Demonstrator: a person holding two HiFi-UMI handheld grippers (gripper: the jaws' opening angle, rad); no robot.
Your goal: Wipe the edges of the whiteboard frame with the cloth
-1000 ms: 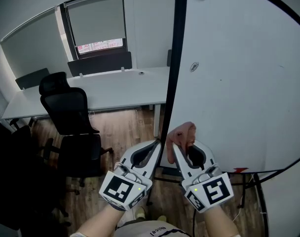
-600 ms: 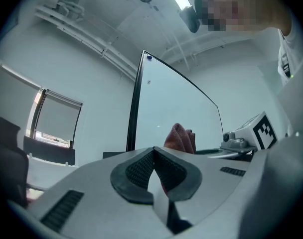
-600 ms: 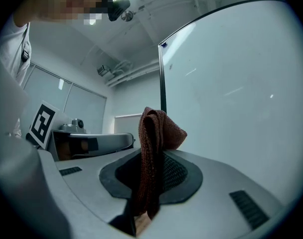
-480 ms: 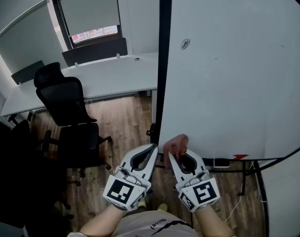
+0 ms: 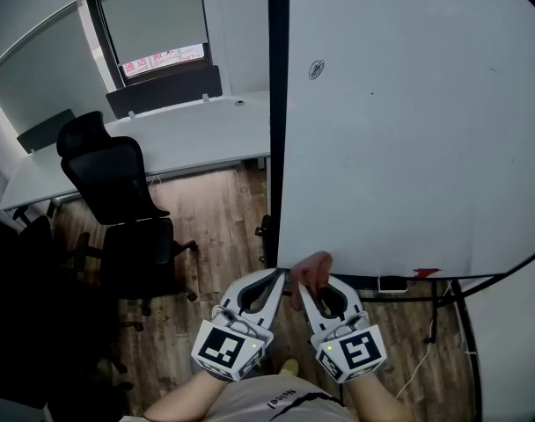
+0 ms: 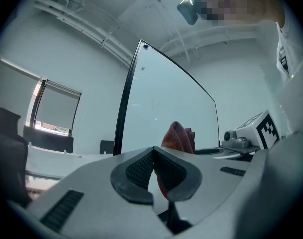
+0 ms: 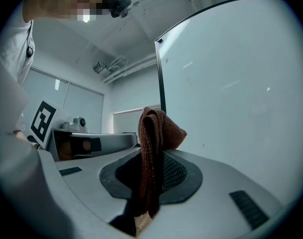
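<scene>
Right tongs (image 5: 304,281) clamped tight on folded reddish-brown cloth (image 5: 314,265); cloth stands up from between dark ribbed pads (image 7: 175,171). Cloth sits at lower left corner of big white whiteboard (image 5: 408,130), against thin black frame (image 5: 276,121). Left tongs (image 5: 281,277) pinched together, nothing between them, tips just beside cloth and frame corner. Beyond frame: black office chair (image 5: 118,192), long white counter (image 5: 188,139), wooden plank floor (image 5: 215,218).
</scene>
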